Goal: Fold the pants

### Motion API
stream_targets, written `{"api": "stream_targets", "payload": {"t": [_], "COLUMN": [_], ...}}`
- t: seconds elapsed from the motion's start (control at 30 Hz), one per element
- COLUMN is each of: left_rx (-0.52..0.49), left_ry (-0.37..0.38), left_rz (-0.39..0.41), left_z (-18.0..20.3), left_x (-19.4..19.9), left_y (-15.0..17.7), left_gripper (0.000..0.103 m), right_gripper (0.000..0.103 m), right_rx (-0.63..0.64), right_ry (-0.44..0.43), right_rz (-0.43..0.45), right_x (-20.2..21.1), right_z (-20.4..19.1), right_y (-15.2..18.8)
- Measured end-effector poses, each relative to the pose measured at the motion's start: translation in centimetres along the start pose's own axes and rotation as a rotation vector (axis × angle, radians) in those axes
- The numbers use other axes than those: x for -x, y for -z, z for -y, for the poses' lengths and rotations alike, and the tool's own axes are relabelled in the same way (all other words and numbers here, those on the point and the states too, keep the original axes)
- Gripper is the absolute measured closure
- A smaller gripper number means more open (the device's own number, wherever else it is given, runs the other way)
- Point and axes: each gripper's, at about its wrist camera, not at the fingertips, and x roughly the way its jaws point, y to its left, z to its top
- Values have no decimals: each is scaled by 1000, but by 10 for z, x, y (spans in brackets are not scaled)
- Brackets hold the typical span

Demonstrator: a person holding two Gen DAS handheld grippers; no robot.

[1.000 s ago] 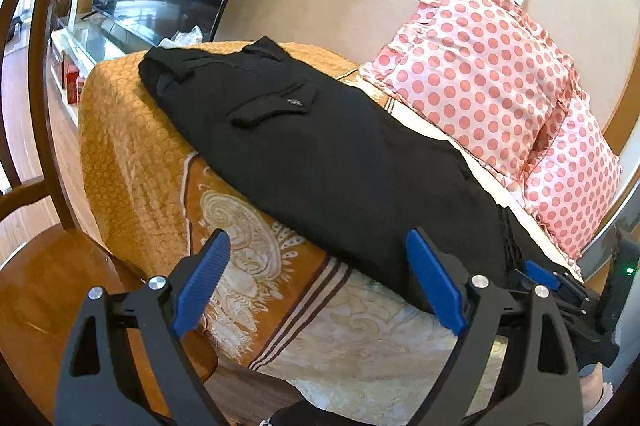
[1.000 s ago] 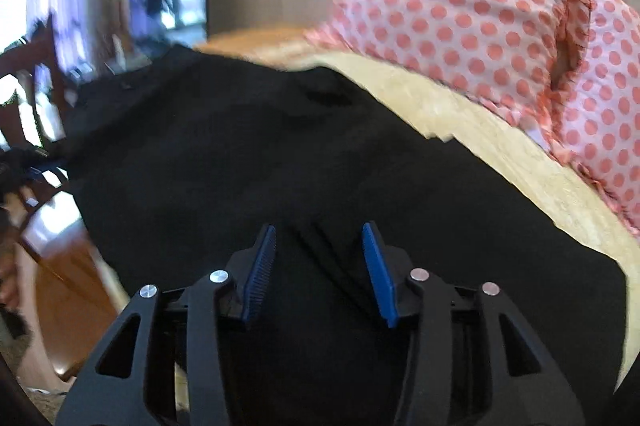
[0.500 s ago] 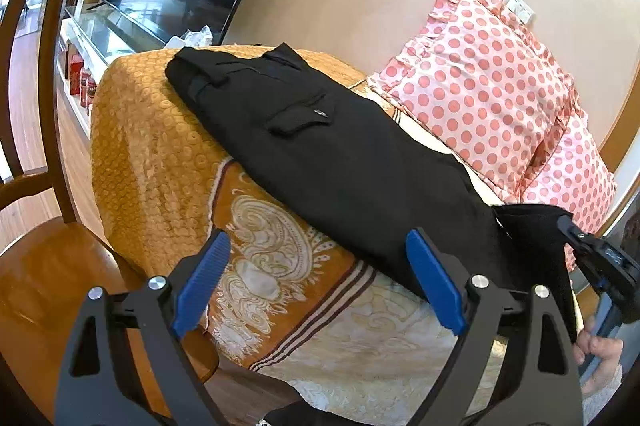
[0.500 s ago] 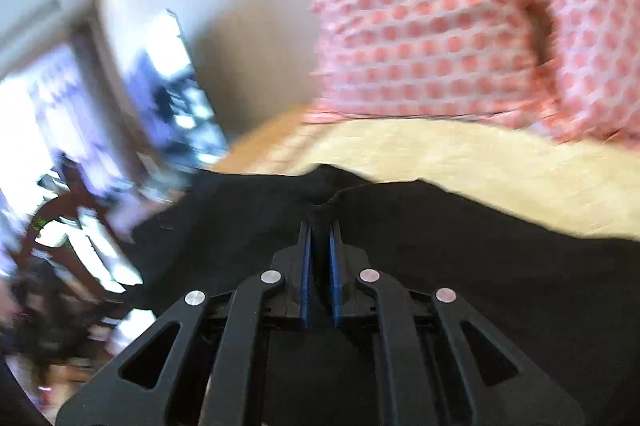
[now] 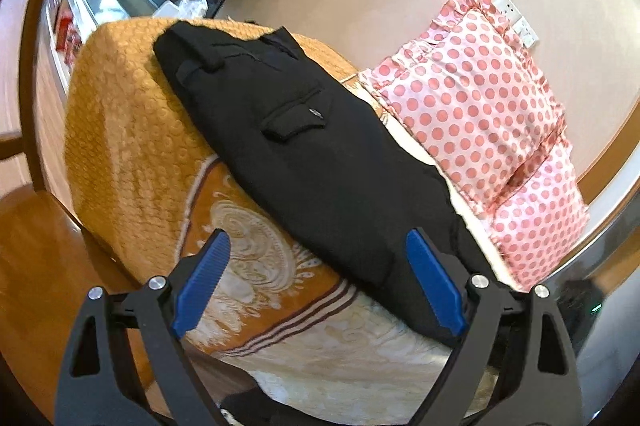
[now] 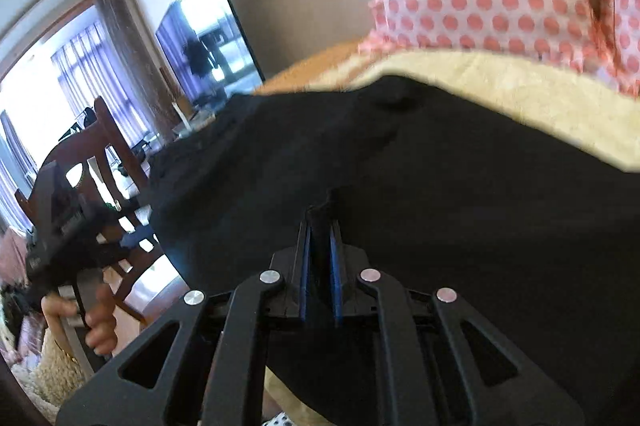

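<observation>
Right wrist: right gripper (image 6: 320,246) jaws seemingly clenching one pants (image 6: 440,186); left gripper (image 5: 320,278) released.

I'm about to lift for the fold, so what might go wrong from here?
The right tool pinches only a small bit of the black pants, so the fabric may slip out. The left tool is open and holds nothing; a one-sided lift may drag the pants off the orange blanket.

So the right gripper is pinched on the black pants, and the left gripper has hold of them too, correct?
Not quite. The left gripper is open and holds nothing; the left wrist view shows its fingers spread wide above the orange blanket, near the edge of the pants. The rest is right: in the right wrist view the right gripper is shut on a fold of the black fabric.
</observation>
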Motion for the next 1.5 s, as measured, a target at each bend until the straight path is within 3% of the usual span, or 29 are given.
{"api": "stream_targets", "payload": {"t": [0.03, 0.23, 0.4, 0.53, 0.63, 0.93, 1.03, 1.1, 1.17, 1.4, 1.43, 1.5], "left_rx": [6, 9, 60, 126, 195, 267, 349, 437, 453, 351, 350, 312], "left_ry": [8, 27, -14, -64, -43, -25, 51, 177, 207, -50, -63, -148], "left_rz": [-5, -35, 49, 67, 47, 2, -43, -101, -123, 3, 0, 2], "left_z": [1, 10, 2, -17, -31, -38, -45, -52, -52, -45, -46, -42], "left_x": [-1, -9, 5, 5, 0, -12, -18, -25, -30, -25, -28, -32], "left_y": [-1, -8, -33, -60, -72, -90, -92, -88, -86, -103, -104, -105], "left_gripper": [14, 14, 14, 14, 14, 13, 13, 15, 22, 35, 42, 66], "right_gripper": [90, 59, 44, 41, 39, 33, 31, 31, 31, 31, 31, 30], "right_rx": [-7, 3, 26, 28, 35, 57, 66, 68, 69, 53, 53, 55], "right_ry": [-6, -62, -80, -87, -90, -99, -97, -100, -103, -130, -136, -145], "right_rz": [1, 1, 8, 11, 11, 21, 27, 29, 31, 39, 43, 49], "right_x": [0, -1, 1, 1, 0, -1, -1, 0, 0, 8, 10, 16], "right_z": [-1, -8, -11, -9, -9, -10, -12, -12, -11, -7, -6, -4], "right_y": [1, 2, 6, 6, 7, 9, 10, 10, 11, 14, 16, 20]}}
